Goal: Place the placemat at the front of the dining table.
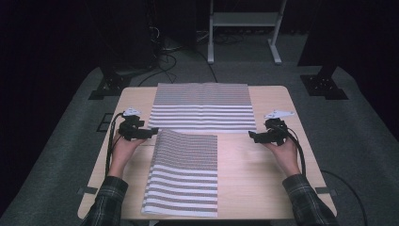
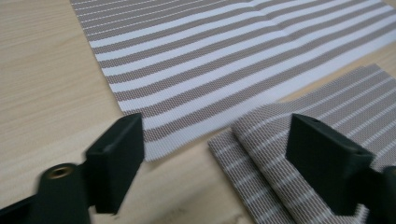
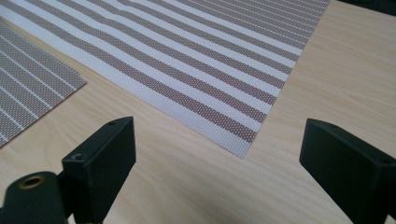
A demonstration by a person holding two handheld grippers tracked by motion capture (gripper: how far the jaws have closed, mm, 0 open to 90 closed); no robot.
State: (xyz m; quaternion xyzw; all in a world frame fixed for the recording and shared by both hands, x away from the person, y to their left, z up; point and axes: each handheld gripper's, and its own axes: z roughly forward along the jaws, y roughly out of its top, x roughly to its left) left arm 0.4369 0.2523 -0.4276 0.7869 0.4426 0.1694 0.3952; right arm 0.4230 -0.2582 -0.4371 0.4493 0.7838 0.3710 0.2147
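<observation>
between steps — both released: left hand-held gripper (image 1: pixel 151 132) and right hand-held gripper (image 1: pixel 252 135) flanking far striped mat (image 1: pixel 202 107) mid-frame; next, probably pinching its near corners.

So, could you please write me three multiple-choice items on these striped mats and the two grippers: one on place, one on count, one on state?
1. Where does the flat grey-and-white striped woven mat lie on the pale wooden table?
A. far side
B. near edge
C. on the floor

2. How many striped mats are on the table?
A. one
B. two
C. four

3. How is the near striped mat?
A. rolled into a tube
B. folded over on itself
C. held in the left gripper

Key: 1 A, it lies beyond both grippers; 2 B, the high view shows two; 3 B, the left gripper view shows its doubled layers, and the jaws of the left and the right gripper stand open and empty.
</observation>
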